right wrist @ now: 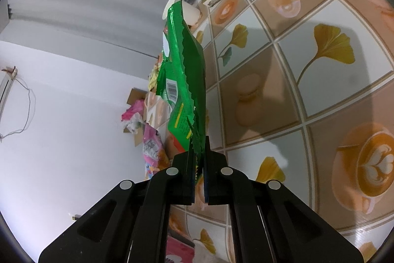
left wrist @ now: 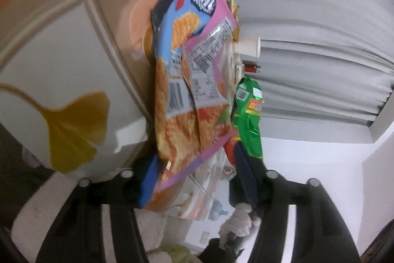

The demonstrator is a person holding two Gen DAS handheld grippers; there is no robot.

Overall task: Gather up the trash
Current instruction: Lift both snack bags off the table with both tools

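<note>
Right gripper [right wrist: 198, 159] clamped on green wrapper [right wrist: 184, 80]; left gripper [left wrist: 194, 179] holds snack bag [left wrist: 192, 90].

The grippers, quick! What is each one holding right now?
Left gripper: jaws partly apart with the blue-and-pink snack bag between them; a firm grip cannot be told.
Right gripper: shut on the green wrapper.

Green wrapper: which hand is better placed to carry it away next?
Right. The right gripper is shut on the green wrapper; the left gripper has the snack bag between its fingers.
</note>
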